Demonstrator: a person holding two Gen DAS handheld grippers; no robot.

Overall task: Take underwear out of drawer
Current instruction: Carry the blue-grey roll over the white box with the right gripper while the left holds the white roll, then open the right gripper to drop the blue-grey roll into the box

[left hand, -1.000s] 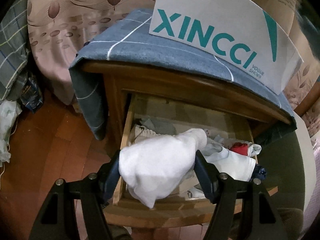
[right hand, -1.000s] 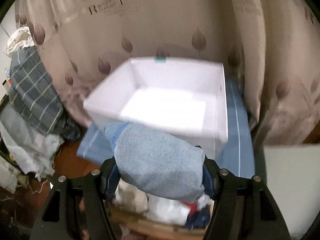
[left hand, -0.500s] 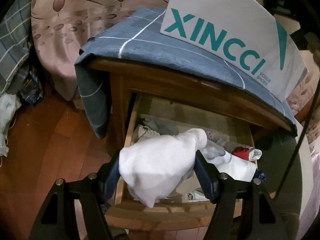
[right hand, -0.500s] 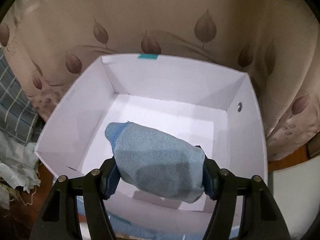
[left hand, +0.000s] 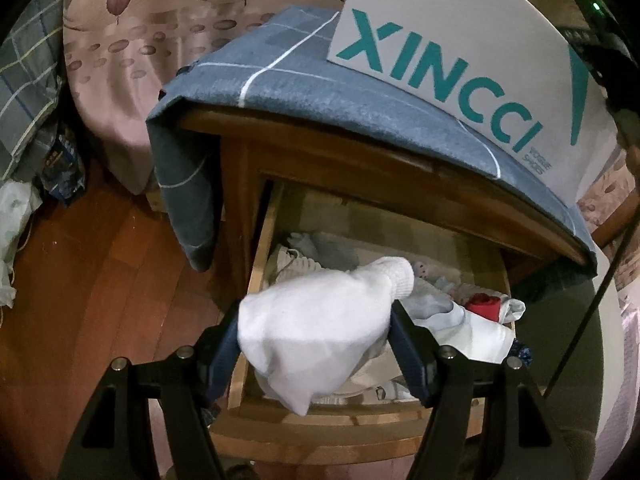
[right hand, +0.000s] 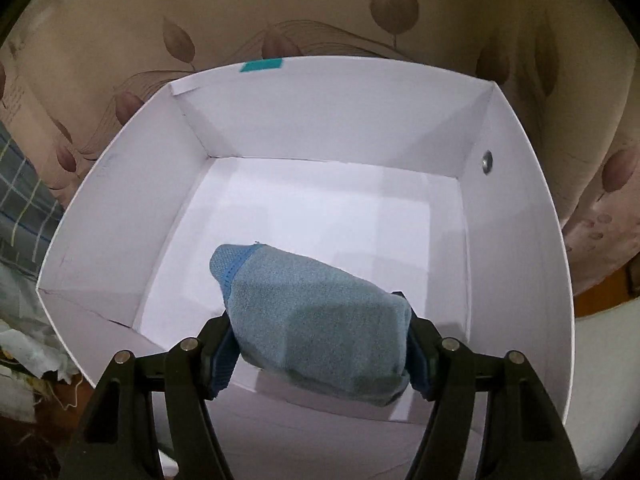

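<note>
- Between your left gripper [left hand: 314,344] jaws, the white garment [left hand: 316,328] hides the drawer [left hand: 256,280] contents directly ahead.
- Beyond it, the cabinet top cuts off the drawer's back.
- Your right gripper [right hand: 320,344] pads are buried under the blue garment [right hand: 320,320], which also hides the box [right hand: 120,208] floor beneath.

Blue-grey cloth with white lines [left hand: 360,96] drapes the wooden cabinet [left hand: 240,184] top, one corner hanging down its left side. White box lettered XINCCI [left hand: 460,40] stands on the cloth. Leaf-print curtain [left hand: 132,40] behind. Reddish wood floor [left hand: 100,280] left; plaid fabric [left hand: 24,80] and what may be crumpled plastic [left hand: 16,216] at far edge.
</note>
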